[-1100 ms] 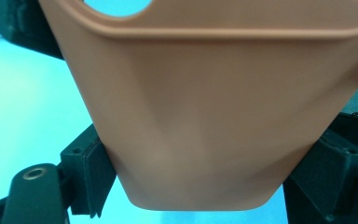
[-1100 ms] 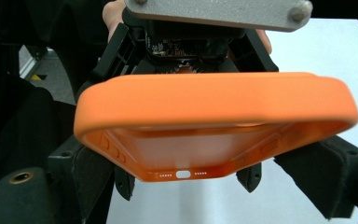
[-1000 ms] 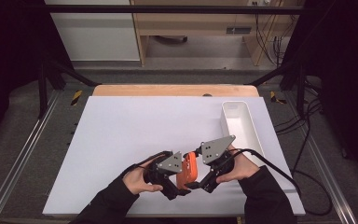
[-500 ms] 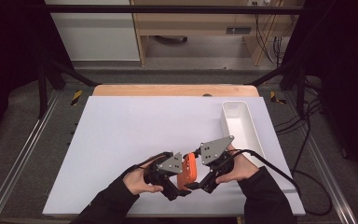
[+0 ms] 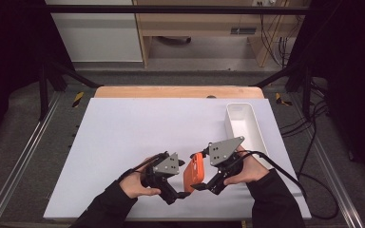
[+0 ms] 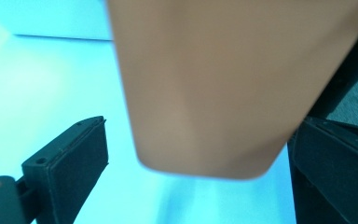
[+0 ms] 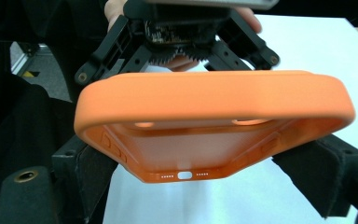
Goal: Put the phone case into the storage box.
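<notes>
An orange phone case [image 5: 195, 171] hangs above the table's near edge, between the two hands. My right gripper [image 5: 204, 185] is shut on it; in the right gripper view both pads [image 7: 93, 172] press the sides of the case [image 7: 214, 102] at its port end. My left gripper [image 5: 183, 191] faces it from the left, and its jaws have just been opening. In the left gripper view the case [image 6: 223, 88] is a blurred shape between the pads [image 6: 70, 163], with a clear gap on the left side. The left gripper [image 7: 182, 32] also appears beyond the case in the right gripper view.
A long white tray [image 5: 245, 124] stands at the right of the white table sheet [image 5: 138, 133], just behind the right hand. A wooden board edge [image 5: 171, 91] runs along the far side. Black cables [image 5: 290, 173] trail off to the right.
The left gripper's jaws have spread wider around the end of the case, and the left hand has edged slightly left. The right gripper and the case have stayed put.
</notes>
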Tool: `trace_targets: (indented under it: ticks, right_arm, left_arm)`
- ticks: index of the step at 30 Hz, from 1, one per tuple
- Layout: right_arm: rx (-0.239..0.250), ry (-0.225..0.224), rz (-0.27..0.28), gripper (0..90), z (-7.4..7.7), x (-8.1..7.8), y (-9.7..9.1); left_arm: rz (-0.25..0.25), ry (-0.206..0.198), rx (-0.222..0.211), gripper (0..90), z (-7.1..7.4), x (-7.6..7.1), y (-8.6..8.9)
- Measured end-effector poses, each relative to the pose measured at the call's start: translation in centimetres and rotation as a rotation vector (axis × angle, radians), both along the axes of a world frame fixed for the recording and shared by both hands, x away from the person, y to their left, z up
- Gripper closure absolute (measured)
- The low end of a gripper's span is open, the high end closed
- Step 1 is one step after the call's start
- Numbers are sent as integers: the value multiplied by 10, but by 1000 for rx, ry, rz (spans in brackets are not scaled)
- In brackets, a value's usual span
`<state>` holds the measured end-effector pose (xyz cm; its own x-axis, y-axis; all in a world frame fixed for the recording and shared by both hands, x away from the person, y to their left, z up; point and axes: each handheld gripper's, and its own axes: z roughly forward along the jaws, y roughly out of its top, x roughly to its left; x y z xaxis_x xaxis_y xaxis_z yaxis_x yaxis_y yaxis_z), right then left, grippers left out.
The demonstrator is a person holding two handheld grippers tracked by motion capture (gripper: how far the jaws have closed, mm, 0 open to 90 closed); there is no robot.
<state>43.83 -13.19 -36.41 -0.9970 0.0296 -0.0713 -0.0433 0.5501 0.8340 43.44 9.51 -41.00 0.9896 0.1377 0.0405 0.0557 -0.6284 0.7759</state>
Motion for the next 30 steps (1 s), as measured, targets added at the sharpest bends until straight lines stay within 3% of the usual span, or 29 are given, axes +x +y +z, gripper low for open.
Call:
trace_targets:
  ticks: [10,17,30]
  right_arm:
    - [-16,-27,-62,158,16,0,-18]
    - [-19,-37,-125,157,24,1,-33]
    - [0,-44,-239,157,41,4,-57]
  left_arm:
    - [112,7,-71,23,3,5,33]
    - [199,-3,-89,15,0,7,56]
    - [410,-28,-154,3,-7,16,103]
